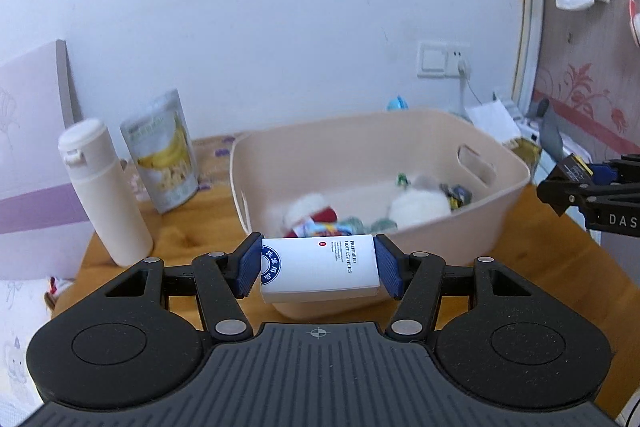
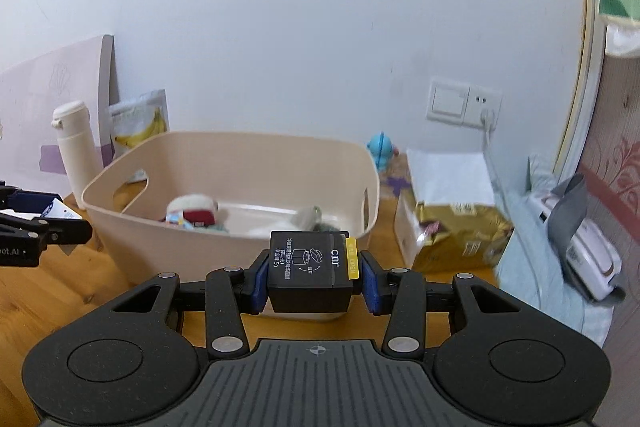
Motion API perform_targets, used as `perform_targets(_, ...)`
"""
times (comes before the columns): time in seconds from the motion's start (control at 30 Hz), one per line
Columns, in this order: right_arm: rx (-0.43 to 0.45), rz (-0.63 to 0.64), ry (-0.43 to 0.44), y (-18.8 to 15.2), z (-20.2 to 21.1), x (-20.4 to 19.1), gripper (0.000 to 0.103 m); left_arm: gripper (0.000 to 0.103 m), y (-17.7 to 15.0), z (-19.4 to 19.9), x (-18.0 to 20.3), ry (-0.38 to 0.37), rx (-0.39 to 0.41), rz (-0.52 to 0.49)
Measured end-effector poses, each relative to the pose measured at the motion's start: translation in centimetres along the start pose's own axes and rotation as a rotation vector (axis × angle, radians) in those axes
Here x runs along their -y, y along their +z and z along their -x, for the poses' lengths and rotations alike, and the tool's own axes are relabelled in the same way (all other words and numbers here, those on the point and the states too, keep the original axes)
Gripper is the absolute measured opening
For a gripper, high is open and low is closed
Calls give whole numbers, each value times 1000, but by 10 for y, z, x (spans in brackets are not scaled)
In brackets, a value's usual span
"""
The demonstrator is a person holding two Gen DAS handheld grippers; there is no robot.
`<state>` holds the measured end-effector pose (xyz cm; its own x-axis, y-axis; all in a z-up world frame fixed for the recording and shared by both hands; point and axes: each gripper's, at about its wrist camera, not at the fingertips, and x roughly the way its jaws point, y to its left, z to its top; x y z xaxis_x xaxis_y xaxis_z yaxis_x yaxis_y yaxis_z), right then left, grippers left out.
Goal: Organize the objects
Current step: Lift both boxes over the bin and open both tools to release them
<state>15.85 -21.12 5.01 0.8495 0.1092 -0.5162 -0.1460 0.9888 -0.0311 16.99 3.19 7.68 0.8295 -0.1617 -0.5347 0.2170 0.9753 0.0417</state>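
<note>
Bin (image 1: 500,163) on table (image 1: 560,251) already holds several small items. Left gripper (image 1: 318,267) clamps white box (image 1: 320,269), right gripper (image 2: 312,277) clamps black box (image 2: 310,275); both held at bin's near rim, not yet dropped in. Bottle (image 1: 102,191), banana pouch (image 1: 164,155) remain outside.

The big beige plastic tub (image 1: 400,147) sits in the middle of the wooden table (image 1: 560,247), and its top is wide open. Inside, soft toys and small packets (image 1: 360,215) fill part of the floor, with bare room along the back wall. On its left side a tall white bottle (image 1: 102,195) and a silver banana snack bag (image 1: 164,155) stand close together and block that way. On its right side a gold packet (image 2: 460,235) and a white box (image 2: 448,175) crowd the table edge. A small blue toy (image 2: 380,149) stands behind the tub by the wall.
</note>
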Motion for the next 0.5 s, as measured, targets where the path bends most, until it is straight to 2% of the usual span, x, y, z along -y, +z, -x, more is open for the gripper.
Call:
perform_targets(0.27,48,9,-6,20,-2,-1,43,61,24,-11,-4,5,34,9)
perform_targets(0.5,69,24,-4,35,-15,-5,43,61,38,-36,-4,-5,24,18)
